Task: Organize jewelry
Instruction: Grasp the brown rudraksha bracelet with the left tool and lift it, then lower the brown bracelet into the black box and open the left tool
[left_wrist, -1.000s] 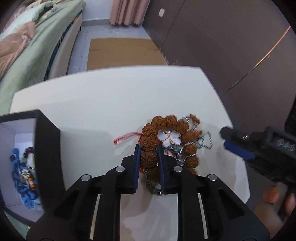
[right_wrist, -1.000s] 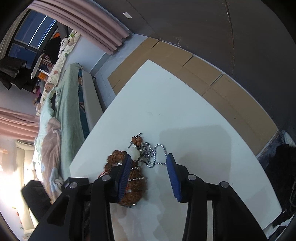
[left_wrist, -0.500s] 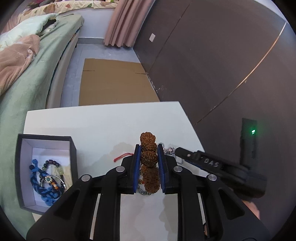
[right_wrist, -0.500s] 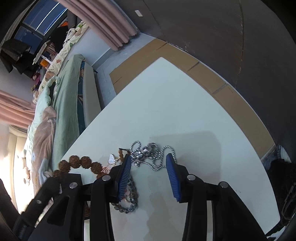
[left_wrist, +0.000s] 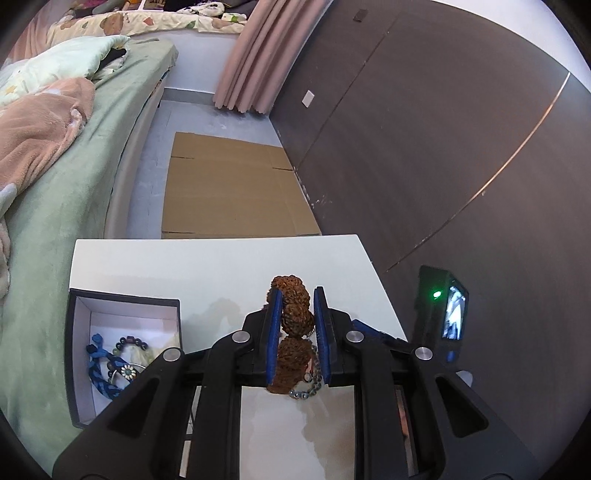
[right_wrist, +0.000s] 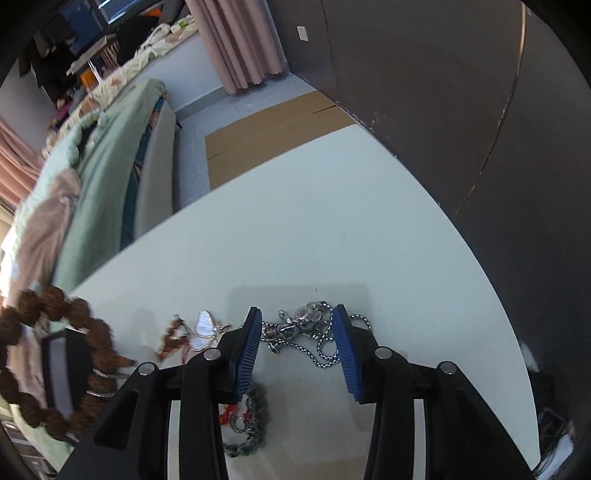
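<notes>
In the left wrist view, the left claw (left_wrist: 295, 314) is closed on the brown bead bracelet (left_wrist: 292, 306). The big rough beads sit between the two blue pads, one bead rising above the tips and others hanging below, where a short dark chain (left_wrist: 304, 391) also hangs. The lower part of the bracelet is hidden behind the black claw body. At 9 o'clock from the claw, a black box (left_wrist: 74, 354) with a white inside stands on the white worktop (left_wrist: 207, 266); it holds a blue braided cord (left_wrist: 98, 365) and a ring of dark beads (left_wrist: 131, 341), and the other pieces in it are too small to make out. At 3 o'clock, a dark device with a green light and a small lit screen (left_wrist: 452, 314) is visible; its screen cannot be read. No writing can be read here.

In the right wrist view, the right claw (right_wrist: 297, 345) is wide apart and holds nothing. Between its pads, on the worktop, lies a silver chain necklace (right_wrist: 314, 332) in a tangle with a shiny pendant. At 9 o'clock lies a white shell-like pendant (right_wrist: 203, 326). Further at 9 o'clock, the brown bracelet hangs in the air as a ring, blurred and cut by the frame edge. Under the left pad, a dark green bead chain (right_wrist: 251, 424) with a red piece is partly hidden.
</notes>
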